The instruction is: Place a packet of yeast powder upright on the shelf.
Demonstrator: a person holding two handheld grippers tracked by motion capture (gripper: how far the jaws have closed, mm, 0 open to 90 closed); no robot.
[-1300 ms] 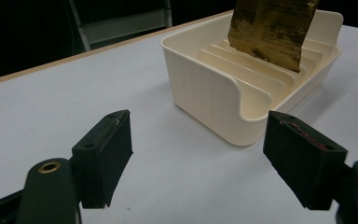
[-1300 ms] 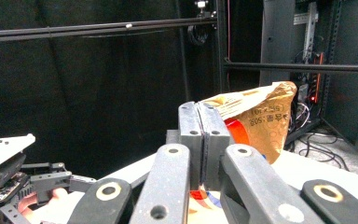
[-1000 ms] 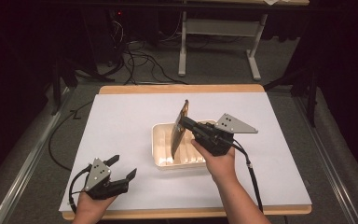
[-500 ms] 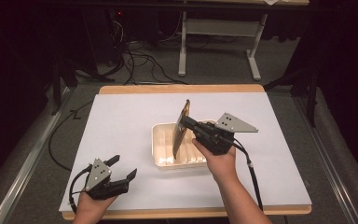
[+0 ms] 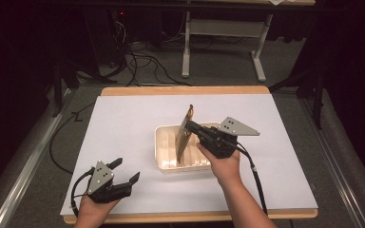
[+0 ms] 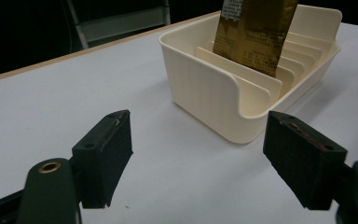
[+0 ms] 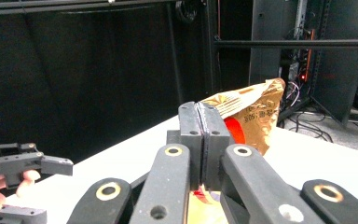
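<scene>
Lower left of the high view: the left gripper (image 5: 123,173) is rested on the white table surface (image 5: 123,123), jaws spread wide with nothing between them; in the left gripper view the same spread pads (image 6: 103,156) are seen framing bare table, with the cream slotted tray (image 6: 205,88) ahead at upper right. Centre of the high view: the tray (image 5: 164,152) is set on the white surface, and a gold foil packet (image 5: 184,135) is stood on edge in it, tilted, its lower end seemingly down among the dividers, as the left gripper view suggests (image 6: 256,32). Just right of it, the right gripper (image 5: 192,126) is pressed shut on the packet's upper edge; in the right gripper view the jaws are seen closed tight on the crinkled foil (image 7: 251,116). Risks, as judged: the packet could be caught on a divider and buckled if pushed down at this tilt; the light tray could be dragged or tipped, since it is not steadied by the other gripper; if released too early, the packet could flop across slots instead of being seated in one. Surface: white board with a wooden rim (image 5: 185,90), otherwise bare. Room: dark, grey carpet, cables (image 5: 142,61) on the floor at upper left, a metal table frame (image 5: 223,38) at upper centre.
</scene>
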